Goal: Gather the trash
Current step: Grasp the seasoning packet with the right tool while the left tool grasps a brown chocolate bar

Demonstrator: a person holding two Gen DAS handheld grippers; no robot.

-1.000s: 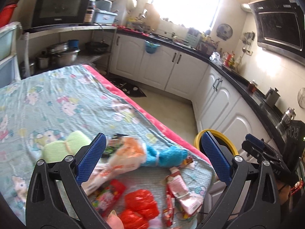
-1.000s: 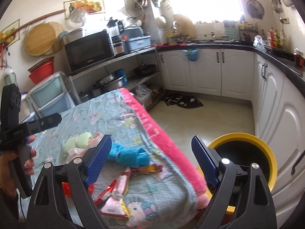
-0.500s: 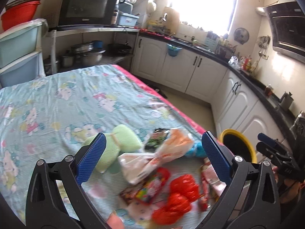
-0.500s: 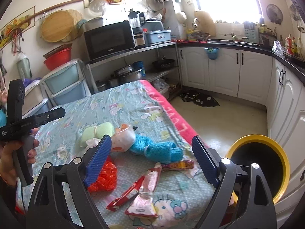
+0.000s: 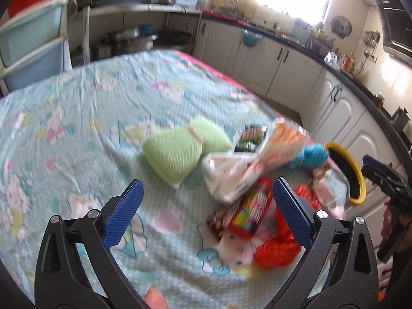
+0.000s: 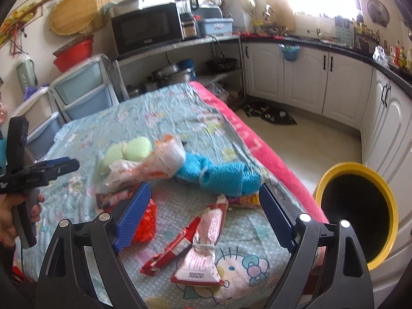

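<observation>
Trash lies on a table with a teal cartoon cloth: a white and orange plastic bag, a colourful snack packet, red crumpled wrap, and pink and red wrappers. A yellow-rimmed bin stands on the floor right of the table. My left gripper is open and empty above the cloth near the snack packet. My right gripper is open and empty above the pink wrappers.
A green sponge and a blue knitted cloth lie among the trash. White kitchen cabinets line the far wall and right side. A microwave and plastic drawers stand behind the table.
Both grippers have moved left and in over the table, so the trash sits more centred and closer. Both have stayed open.
</observation>
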